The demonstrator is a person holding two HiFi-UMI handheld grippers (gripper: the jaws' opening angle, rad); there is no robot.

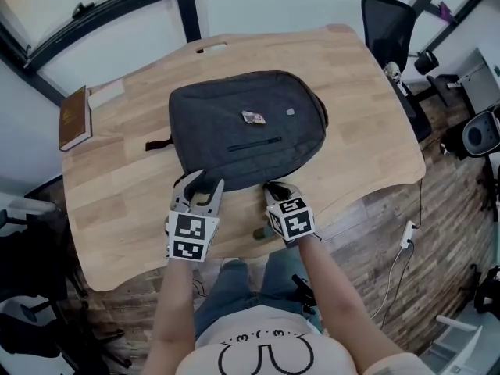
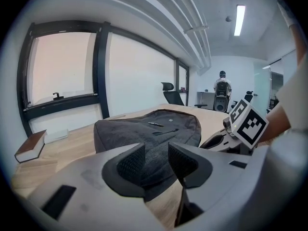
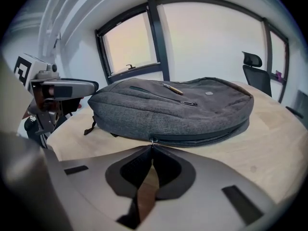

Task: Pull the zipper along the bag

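The right tongs (image 3: 150, 148) are closed almost tip to tip on the small metal zipper pull (image 3: 152, 141), which sits at the near edge of a grey backpack (image 3: 192, 109), where its main zipper track (image 3: 211, 139) begins. The pinch is narrow and right at the tips, which suits so small a tab and leaves the tongs free to draw it along the seam. The left tongs (image 2: 155, 148) stand well apart, with the backpack's near left corner at the gap between them. The pads do not visibly press on the fabric, so this looks like a position for bracing the bag rather than a grip. Placing one tool at the corner and the other on the pull probably keeps the soft bag from sliding while the zipper is drawn. The backpack lies flat, front panel up, in the middle of a light wooden desk (image 1: 125, 186), with its near edge facing the person, so the track is within easy reach of both hands. A brown book (image 1: 74, 118) lies well apart at the desk's far left, and a black office chair (image 1: 387, 22) stands beyond the desk's right end.
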